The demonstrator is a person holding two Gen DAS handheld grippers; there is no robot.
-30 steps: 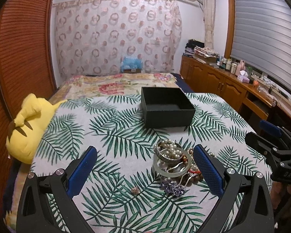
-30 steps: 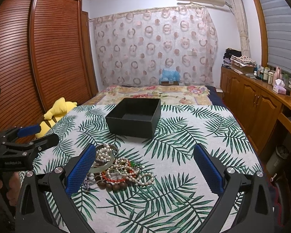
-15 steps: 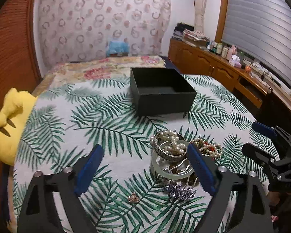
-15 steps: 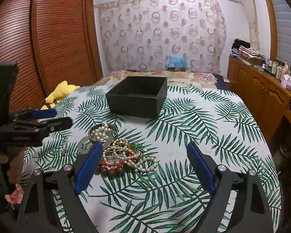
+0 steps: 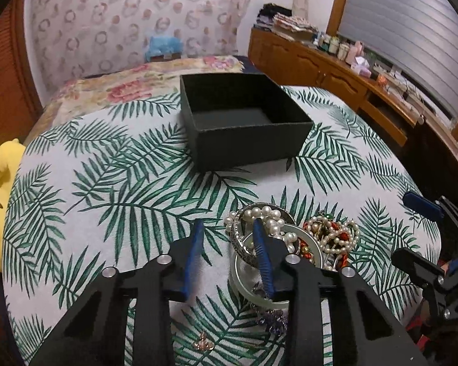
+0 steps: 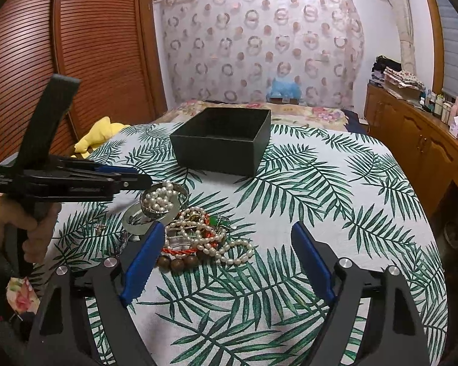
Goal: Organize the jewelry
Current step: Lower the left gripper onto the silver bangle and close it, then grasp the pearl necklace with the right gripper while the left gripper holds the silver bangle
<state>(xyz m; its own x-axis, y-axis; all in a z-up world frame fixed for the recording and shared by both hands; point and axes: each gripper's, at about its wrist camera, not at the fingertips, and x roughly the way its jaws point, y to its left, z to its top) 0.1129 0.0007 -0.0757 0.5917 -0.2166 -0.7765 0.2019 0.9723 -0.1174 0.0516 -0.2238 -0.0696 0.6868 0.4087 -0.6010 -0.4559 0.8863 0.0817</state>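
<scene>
The left claw (image 5: 226, 228) has just been narrowing, its right finger dipped inside the silver bangle (image 5: 240, 244) and the left finger outside, so the rim sits between them, not visibly pinched. The jewelry pile (image 6: 198, 231) lies on the bed, the black box (image 5: 244, 122) beyond. The right claw (image 6: 226, 235) hangs spread wide, empty, just behind the pile.
</scene>
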